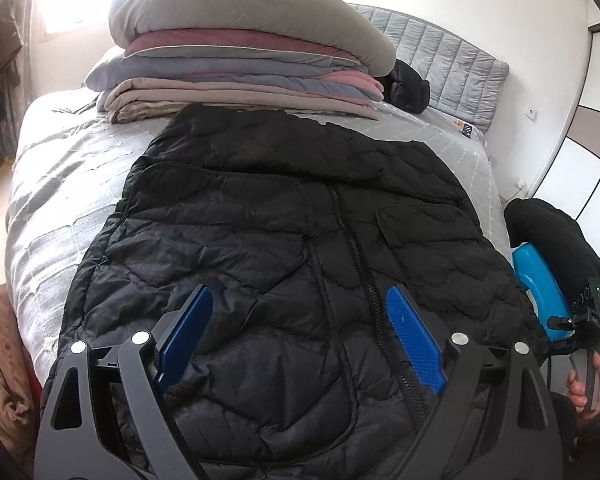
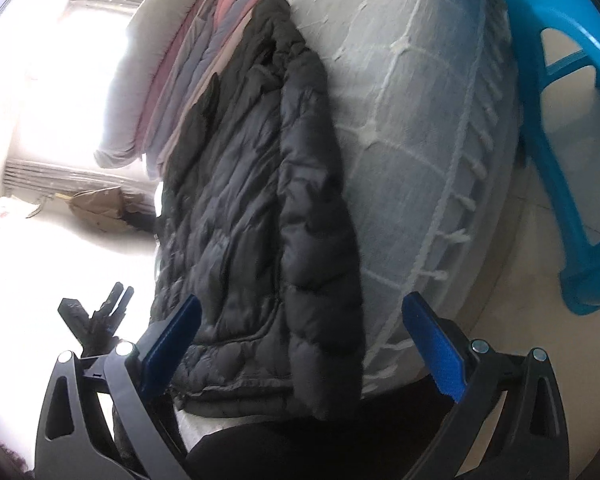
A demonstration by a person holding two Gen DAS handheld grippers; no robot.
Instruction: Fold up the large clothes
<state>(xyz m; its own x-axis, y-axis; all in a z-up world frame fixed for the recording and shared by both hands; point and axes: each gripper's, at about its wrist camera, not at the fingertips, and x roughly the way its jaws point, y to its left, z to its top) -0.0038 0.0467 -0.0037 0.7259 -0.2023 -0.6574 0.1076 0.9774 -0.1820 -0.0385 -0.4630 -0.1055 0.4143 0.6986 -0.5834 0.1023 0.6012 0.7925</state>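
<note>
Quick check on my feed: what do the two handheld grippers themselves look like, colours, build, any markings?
Both match: the left gripper and right gripper have black cut-out linkage arms with silver round pivot pins, and flat blue finger pads with a fine dotted grip texture. No lettering shows on either. The person's bare hand grips a handle at the left wrist view's edge.

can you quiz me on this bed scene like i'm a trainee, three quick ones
1. True or false: the black jacket lies spread on the bed, zipper side up.
2. What sits behind the jacket, nearer the headboard? A) a suitcase B) a stack of folded blankets C) a laptop
3. Fill in: the jaws of the left gripper and the right gripper are both ____, gripping nothing.

Key: 1 true; 2 B; 3 open
</note>
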